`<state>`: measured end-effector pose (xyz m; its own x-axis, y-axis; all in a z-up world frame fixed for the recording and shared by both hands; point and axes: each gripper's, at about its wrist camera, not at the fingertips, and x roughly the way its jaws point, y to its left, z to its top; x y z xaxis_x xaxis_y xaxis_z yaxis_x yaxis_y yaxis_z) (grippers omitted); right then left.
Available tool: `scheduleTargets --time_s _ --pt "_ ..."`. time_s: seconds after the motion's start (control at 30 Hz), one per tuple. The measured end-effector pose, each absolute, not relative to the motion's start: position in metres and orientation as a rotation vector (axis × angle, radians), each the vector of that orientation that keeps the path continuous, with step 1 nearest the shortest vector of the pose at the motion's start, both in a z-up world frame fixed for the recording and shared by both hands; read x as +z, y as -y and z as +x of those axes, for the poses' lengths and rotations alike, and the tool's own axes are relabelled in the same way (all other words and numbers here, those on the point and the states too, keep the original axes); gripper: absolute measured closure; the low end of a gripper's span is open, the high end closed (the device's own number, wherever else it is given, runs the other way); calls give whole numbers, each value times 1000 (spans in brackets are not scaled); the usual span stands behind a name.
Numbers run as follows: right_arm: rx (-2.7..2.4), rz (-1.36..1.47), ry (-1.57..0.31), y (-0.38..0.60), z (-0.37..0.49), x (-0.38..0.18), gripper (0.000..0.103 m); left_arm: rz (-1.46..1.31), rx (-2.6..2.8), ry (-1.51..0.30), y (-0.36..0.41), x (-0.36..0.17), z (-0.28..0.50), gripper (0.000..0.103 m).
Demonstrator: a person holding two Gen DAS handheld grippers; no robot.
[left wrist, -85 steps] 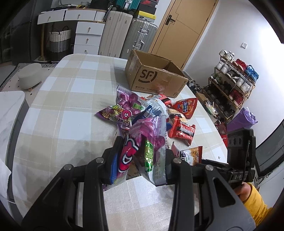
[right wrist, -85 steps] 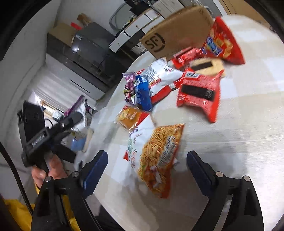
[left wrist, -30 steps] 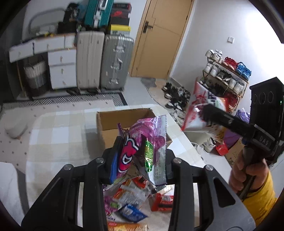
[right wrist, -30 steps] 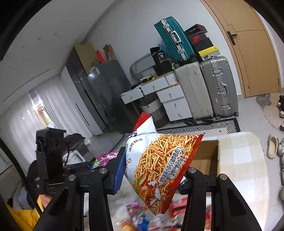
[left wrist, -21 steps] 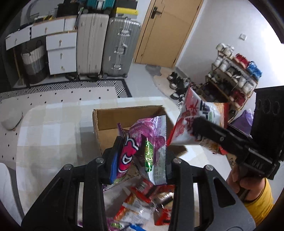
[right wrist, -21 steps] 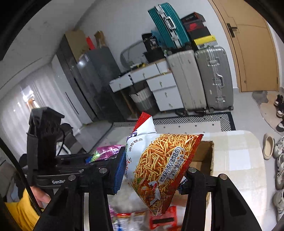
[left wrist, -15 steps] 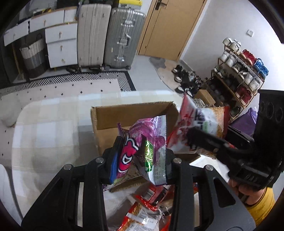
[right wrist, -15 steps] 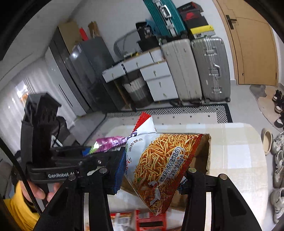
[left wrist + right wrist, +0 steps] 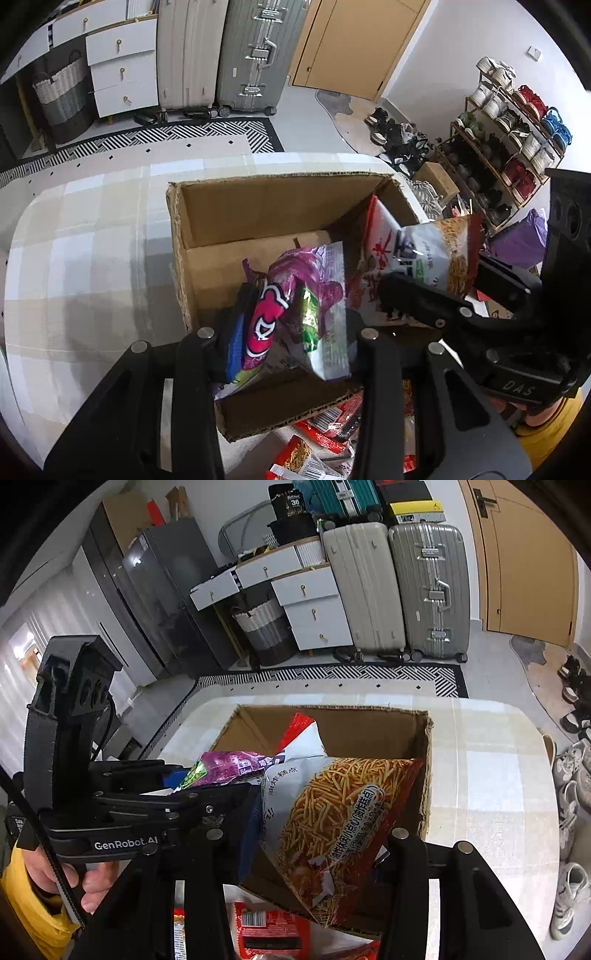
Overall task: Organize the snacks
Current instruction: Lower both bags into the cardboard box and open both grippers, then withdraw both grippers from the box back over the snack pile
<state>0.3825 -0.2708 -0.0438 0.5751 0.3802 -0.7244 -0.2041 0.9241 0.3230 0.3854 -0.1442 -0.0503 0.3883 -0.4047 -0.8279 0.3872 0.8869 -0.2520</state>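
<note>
Both grippers, left [image 9: 291,325] and right [image 9: 321,834], each pinch 1 snack bag above the open cardboard box [image 9: 266,206].

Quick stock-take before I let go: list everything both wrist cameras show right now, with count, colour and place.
cardboard box: one, brown, open, on the checked table
purple snack bag: one, purple and pink, over the box, in the left gripper
noodle-stick snack bag: one, white, red and orange, over the box, in the right gripper
loose snack packets: several, mostly red, on the table on the near side of the box
suitcases: at least three, cream, silver, teal, by the far wall
drawer unit: one, white, beside the suitcases
shoe rack: one, wooden, full
left gripper: black, shut on the purple bag
right gripper: black, shut on the noodle-stick bag
</note>
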Motion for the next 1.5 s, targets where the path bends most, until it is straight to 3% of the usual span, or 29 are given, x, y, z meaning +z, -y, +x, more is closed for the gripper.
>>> scheduleTargets --time_s 0.57,1.07,1.17,1.23,1.37,1.43,1.5 --pt "274 173 -916 263 381 -55 56 -2 -455 -1083 153 -69 389 69" --pt "271 219 -806 273 340 -13 56 4 -437 -974 136 -10 336 64" --pt "276 225 -765 271 318 6 56 11 -426 -931 130 9 311 56" --pt "282 228 -721 269 297 22 56 10 -409 -882 122 26 287 42" --pt "297 248 -634 263 247 50 55 -12 -405 -804 101 54 239 37" --pt "297 268 -583 260 216 62 52 -20 -397 -764 88 64 213 26" --pt "279 271 -544 256 188 69 51 -23 -375 -713 74 73 180 23"
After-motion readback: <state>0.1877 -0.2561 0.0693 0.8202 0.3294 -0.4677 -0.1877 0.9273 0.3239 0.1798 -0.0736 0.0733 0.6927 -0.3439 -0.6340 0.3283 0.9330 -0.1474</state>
